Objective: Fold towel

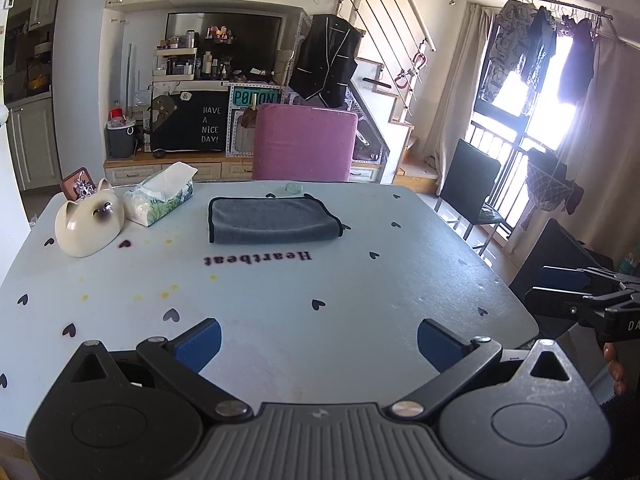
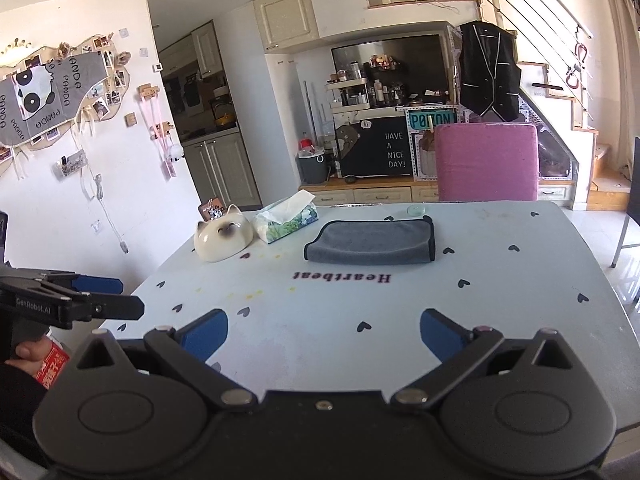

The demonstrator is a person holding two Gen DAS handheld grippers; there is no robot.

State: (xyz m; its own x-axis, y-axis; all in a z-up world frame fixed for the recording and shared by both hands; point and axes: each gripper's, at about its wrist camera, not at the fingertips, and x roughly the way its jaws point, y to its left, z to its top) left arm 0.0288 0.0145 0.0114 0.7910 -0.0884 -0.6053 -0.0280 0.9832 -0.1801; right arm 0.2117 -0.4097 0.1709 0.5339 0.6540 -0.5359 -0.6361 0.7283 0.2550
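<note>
Left wrist view shows the left gripper [image 1: 318,342] held low over the near edge of the table [image 1: 280,292], its blue-padded fingers [image 1: 200,344] spread wide with nothing between them. Far across the pale blue tablecloth lies the grey towel [image 1: 272,220], already folded into a flat rectangle with dark trim, resting just beyond the printed word "Heartbeat" [image 1: 258,258] and well apart from both grippers. To its left sit a tissue pack [image 1: 160,196] and, beside that, a cream cat-shaped ceramic holder [image 1: 88,220]. A pink chair [image 1: 304,144] stands behind the table's far edge, and a small clear round dish [image 1: 295,188] rests near that edge, just past the towel. At the right margin of this view the right gripper [image 1: 560,292] appears side-on, off the table's corner.

From the right wrist view, the right gripper [image 2: 324,334] likewise hovers over the near part of the table [image 2: 400,320] with its fingers [image 2: 440,332] released and wide apart, empty. The towel [image 2: 372,246] lies ahead, towards the far side, with the tissue pack [image 2: 286,220] and cat holder [image 2: 222,238] to its left. The left gripper [image 2: 116,296] shows at the left margin, side-on.
</note>
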